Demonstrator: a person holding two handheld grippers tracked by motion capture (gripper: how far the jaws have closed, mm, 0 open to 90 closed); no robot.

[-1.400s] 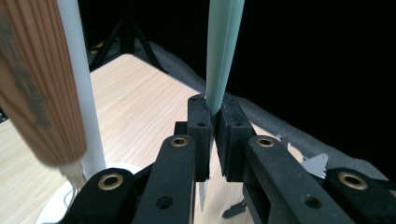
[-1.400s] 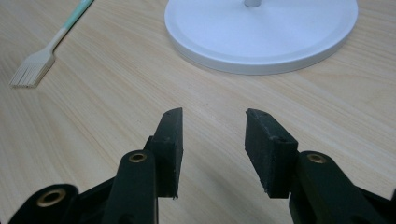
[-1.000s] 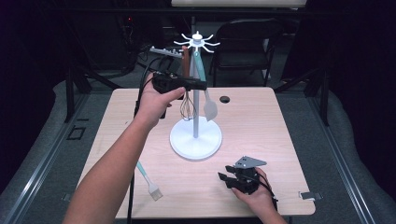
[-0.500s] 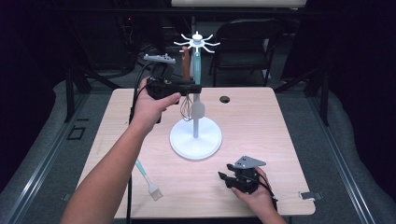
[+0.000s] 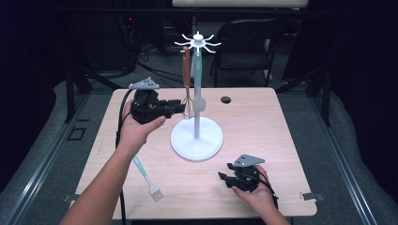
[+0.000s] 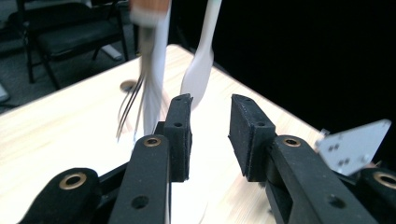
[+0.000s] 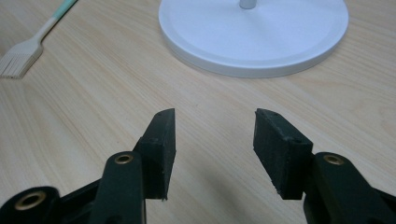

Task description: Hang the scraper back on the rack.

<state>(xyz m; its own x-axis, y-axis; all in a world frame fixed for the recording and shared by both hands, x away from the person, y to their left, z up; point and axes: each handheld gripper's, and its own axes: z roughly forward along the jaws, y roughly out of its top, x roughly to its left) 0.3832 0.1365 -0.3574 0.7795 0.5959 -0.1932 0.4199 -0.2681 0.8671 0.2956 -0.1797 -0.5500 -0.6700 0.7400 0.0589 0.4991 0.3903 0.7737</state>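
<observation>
A pale wooden counter (image 5: pixel 263 136) carries everything here. Near its middle stands a white rack (image 5: pixel 196 138): a round flat base, a thin upright pole and a ring of small hooks at the top. Two utensils hang from the hooks, close beside the pole: a whisk (image 5: pixel 187 89) with a brown wooden handle and wire loops at the bottom, and a pale spoon (image 5: pixel 199 91) with a light green handle, its bowl low against the pole.

The left gripper (image 5: pixel 176 107) is held up above the counter on the left side of the rack, aimed at the hanging utensils. Its fingers (image 6: pixel 180 133) are spread apart with nothing between them. In the left gripper view the spoon's bowl hangs just beyond the gap, toward the left-hand finger, and the whisk's wires, blurred, hang left of that finger; neither touches the fingers.

The right gripper (image 5: pixel 224 178) rests low at the near right of the counter, pointing left, near the rack's base. Its fingers (image 7: pixel 161 147) are also spread wide and empty, over bare wood.

A small brush (image 5: pixel 147 179) with a light green handle and pale bristles lies flat on the near left of the counter, well apart from both grippers.
</observation>
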